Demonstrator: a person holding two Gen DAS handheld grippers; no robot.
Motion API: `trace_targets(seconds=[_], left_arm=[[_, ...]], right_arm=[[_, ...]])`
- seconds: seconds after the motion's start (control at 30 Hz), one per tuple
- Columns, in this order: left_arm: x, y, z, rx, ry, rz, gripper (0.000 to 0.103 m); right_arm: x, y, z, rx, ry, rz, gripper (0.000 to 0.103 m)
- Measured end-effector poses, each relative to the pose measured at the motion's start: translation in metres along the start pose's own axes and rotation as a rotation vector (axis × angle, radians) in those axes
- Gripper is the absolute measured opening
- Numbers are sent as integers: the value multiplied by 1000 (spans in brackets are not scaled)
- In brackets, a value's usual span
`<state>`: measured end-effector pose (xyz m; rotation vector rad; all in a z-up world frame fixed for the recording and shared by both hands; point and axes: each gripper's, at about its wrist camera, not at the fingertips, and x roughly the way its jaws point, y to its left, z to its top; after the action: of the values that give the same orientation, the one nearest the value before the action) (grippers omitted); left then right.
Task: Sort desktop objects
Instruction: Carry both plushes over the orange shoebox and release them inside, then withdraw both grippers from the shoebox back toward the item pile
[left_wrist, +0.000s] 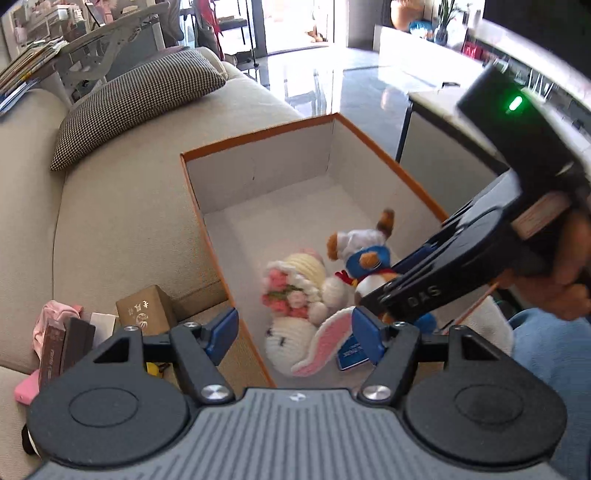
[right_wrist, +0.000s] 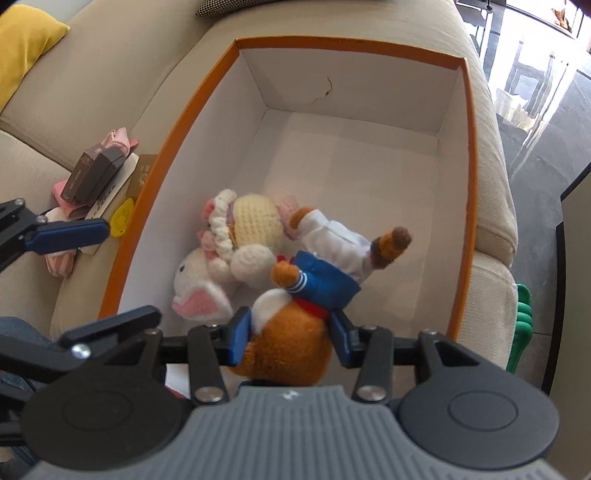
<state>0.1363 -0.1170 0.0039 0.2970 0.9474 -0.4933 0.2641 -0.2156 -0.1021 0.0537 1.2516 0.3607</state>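
The brown plush bear (right_wrist: 291, 343), dressed in a blue sailor top and white trousers, is hanging head-first inside the orange-rimmed box (right_wrist: 468, 192), its head pinched between the blue pads of the right gripper (right_wrist: 291, 334), which is clamping it firmly while its legs are sticking out toward the middle of the box. Just beside the bear, lying on the white floor of the box and touching the bear's arm, a crocheted white bunny (left_wrist: 295, 325) with a cream dress and pink flowers is resting on its side, one pink-lined ear flopping toward the near wall of the box.

The left gripper (left_wrist: 293, 338) is hovering over the near left corner of the box with its jaws spread wide and nothing pressed between them; the bunny's head is showing in the gap below them, and one blue pad is sitting outside the box wall.

Outside the box, against its left wall, a small heap is lying on the beige sofa (left_wrist: 122, 206): a tan carton (left_wrist: 144, 306), dark brown packets (right_wrist: 92, 177), pink fabric (left_wrist: 55, 314) and a yellow item (right_wrist: 123, 218). Beyond the far left corner of the box, a houndstooth cushion (left_wrist: 136, 99) is leaning on the sofa back
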Motion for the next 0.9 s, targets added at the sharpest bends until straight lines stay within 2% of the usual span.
trace_targets(seconds=[0.17, 0.3, 0.57, 0.63, 0.7, 0.9], left_arm=[[-29, 23, -13, -66, -47, -48, 80], [-35, 36, -18, -117, -60, -21, 80], [-21, 64, -25, -244, -7, 70, 80], [-20, 70, -29, -256, -1, 76, 80], [-21, 75, -33, -271, 0, 84, 80], [-22, 93, -46, -314, 11, 117, 80]], right_arm=[[15, 10, 2, -9, 24, -7, 48], [25, 19, 3, -46, 40, -51, 49], [35, 19, 2, 35, 61, -85, 54], [31, 25, 2, 11, 58, -133, 58], [25, 32, 3, -23, 46, -189, 70], [-4, 54, 12, -100, -38, -271, 75]])
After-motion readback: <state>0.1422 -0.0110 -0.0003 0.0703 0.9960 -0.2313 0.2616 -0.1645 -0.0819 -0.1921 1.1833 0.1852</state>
